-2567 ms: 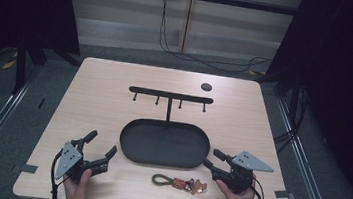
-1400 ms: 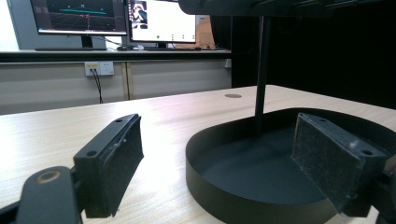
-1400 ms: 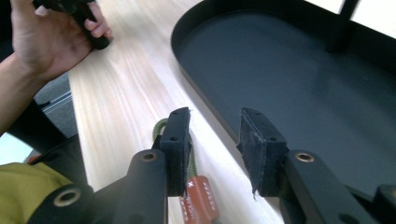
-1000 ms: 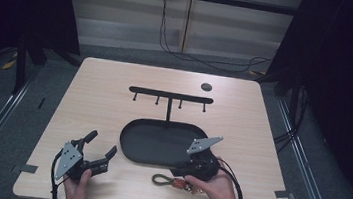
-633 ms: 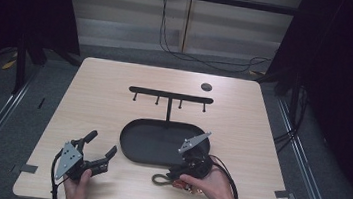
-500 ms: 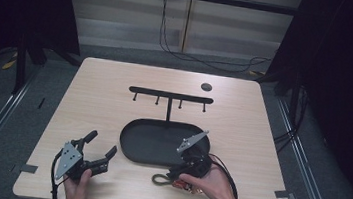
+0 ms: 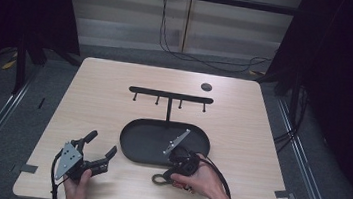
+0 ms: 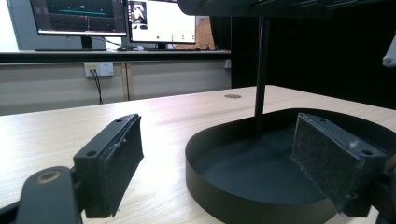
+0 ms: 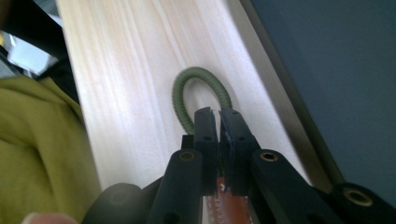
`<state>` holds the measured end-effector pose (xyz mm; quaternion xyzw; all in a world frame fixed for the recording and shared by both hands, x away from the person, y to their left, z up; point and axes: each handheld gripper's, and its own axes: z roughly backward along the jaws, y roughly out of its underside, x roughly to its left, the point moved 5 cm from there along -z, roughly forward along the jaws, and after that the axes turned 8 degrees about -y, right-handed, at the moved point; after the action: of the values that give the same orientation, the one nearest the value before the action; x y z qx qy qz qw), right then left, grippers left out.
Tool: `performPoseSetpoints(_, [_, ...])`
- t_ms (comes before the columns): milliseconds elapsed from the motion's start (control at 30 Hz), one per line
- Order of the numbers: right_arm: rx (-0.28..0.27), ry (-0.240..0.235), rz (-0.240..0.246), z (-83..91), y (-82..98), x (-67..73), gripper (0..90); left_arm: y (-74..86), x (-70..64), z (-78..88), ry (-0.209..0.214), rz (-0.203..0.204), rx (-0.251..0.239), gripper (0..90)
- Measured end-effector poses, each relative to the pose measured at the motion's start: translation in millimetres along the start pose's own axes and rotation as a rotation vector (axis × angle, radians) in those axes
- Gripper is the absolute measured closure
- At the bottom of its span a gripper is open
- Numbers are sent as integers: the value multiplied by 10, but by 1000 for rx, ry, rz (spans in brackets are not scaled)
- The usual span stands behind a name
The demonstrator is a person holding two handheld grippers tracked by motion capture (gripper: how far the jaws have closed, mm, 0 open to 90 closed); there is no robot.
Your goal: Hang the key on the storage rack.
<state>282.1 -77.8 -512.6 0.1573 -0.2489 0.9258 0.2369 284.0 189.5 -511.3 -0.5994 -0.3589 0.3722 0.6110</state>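
Note:
A key strap lies on the table just in front of the black oval tray (image 7: 131, 150); it has a green cord loop (image 7: 157, 179) (image 9: 186, 98) and a reddish-brown leather tab (image 9: 229, 205). My right gripper (image 7: 170, 174) (image 9: 218, 115) points down at it. Its jaws have just been closing and now pinch the strap where the loop meets the tab. My left gripper (image 7: 102, 143) (image 8: 219, 140) rests at the front left of the table, open, with nothing between its pads (image 8: 122, 158).
A black hook rack (image 7: 171, 95) stands on a post (image 8: 261, 70) at the tray's far rim. A small black disc (image 7: 206, 87) lies at the back right. The table's front edge is close behind the strap; a yellow-green garment (image 9: 32, 154) lies beyond it.
The right gripper came in from the right side to the strap, dropped onto it and its jaws closed on it. The left gripper has not moved.

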Motion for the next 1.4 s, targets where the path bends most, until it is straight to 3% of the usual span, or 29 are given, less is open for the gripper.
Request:
performPoseSetpoints(233, [51,19,20,-2,-37,-4,859,0,0,0,1,1,-1,159])
performPoseSetpoints(1100, [66,60,25,28,-36,-14,841,-1,-7,0,1,5,-8,159])
performPoseSetpoints(1267, [93,74,42,29,-55,-17,830,-2,-7,0,0,6,-8,159])
performPoseSetpoints(1400, [109,74,27,22,-39,-25,833,-2,-7,0,0,6,-9,159])
